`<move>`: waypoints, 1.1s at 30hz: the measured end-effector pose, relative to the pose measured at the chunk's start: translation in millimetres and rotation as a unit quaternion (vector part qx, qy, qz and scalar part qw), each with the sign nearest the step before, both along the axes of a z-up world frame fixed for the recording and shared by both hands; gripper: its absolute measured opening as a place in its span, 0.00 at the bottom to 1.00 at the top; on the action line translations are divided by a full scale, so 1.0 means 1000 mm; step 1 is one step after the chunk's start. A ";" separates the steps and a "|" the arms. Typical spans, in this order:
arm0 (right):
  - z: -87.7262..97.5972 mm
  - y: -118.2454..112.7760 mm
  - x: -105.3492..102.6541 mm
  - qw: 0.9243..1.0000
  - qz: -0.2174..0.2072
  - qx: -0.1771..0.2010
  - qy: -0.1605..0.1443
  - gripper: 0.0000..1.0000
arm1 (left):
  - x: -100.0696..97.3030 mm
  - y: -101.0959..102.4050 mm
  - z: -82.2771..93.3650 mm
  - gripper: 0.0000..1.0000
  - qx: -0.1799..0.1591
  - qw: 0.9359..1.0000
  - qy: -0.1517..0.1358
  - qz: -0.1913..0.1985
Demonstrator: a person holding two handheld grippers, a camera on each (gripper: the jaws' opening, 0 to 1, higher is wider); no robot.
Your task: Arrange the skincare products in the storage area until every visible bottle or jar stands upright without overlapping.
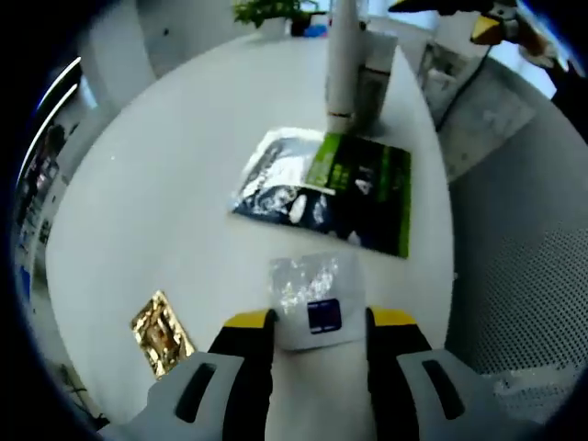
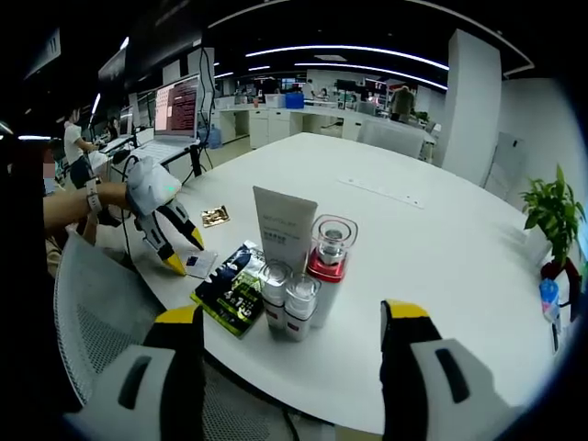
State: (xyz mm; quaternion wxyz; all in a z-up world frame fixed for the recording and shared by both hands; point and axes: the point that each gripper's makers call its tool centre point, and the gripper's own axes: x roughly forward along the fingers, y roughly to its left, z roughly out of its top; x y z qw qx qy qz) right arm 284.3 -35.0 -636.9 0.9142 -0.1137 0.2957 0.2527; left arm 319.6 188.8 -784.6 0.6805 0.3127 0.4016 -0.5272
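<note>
Open office: round white table (image 2: 441,239), ceiling light strips (image 2: 349,50), potted plant (image 2: 554,213).

You can read no text here. The green packet (image 1: 360,188) beside the white tube (image 2: 283,230) carries print too blurred to read.

I count one white tube (image 2: 283,227); one red-collared bottle (image 2: 328,269); two small clear-capped bottles (image 2: 287,303); three flat packets (green-black (image 1: 335,188), little clear (image 1: 315,300), gold (image 1: 162,333)); one potted plant (image 2: 554,216).
</note>
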 end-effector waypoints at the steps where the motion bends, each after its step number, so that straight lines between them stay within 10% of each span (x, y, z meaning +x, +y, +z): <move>1: 0.000 0.000 0.000 1.000 0.000 0.000 0.000 0.79 | -0.001 0.000 0.000 0.36 0.002 1.000 0.000 -0.005; 8: -0.001 -0.002 -0.001 1.000 -0.001 -0.002 0.002 0.79 | -0.010 -0.008 0.000 0.36 0.016 0.996 0.001 -0.088; 33: -0.003 0.003 -0.003 1.000 0.015 0.000 0.010 0.78 | -0.015 -0.009 -0.001 0.37 0.058 0.984 -0.001 -0.167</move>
